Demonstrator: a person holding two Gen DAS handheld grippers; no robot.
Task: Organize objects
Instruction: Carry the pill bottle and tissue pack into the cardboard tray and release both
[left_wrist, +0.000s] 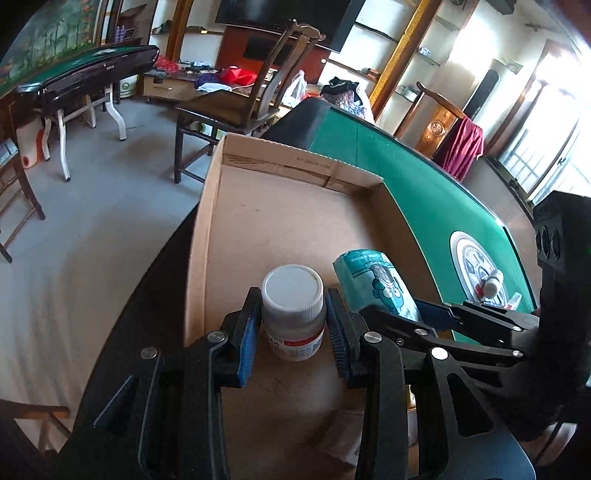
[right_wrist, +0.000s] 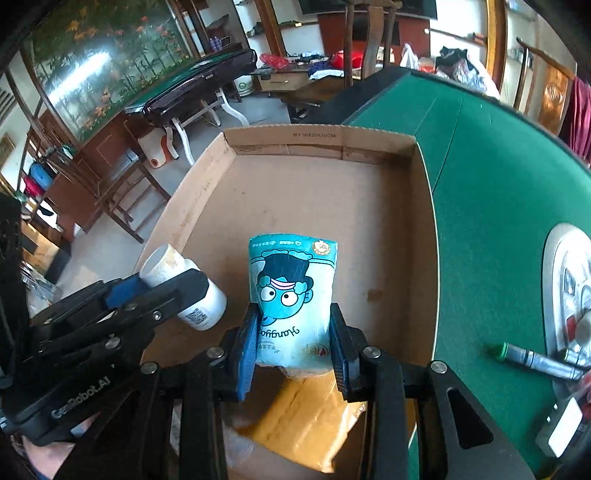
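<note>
The green table is stretching out to the right of both sets of jaws. The cardboard box is sitting on it, open at the top, and both grippers are reaching over its floor. The right gripper is holding a blue packet with a cartoon face; its jaws are pressing on the lower sides of the packet, and the packet is standing up ahead of them. The left gripper is holding a white bottle with a white cap; its jaws are closing on the body of the bottle. A marker is lying on the table, right of the right jaws.
</note>
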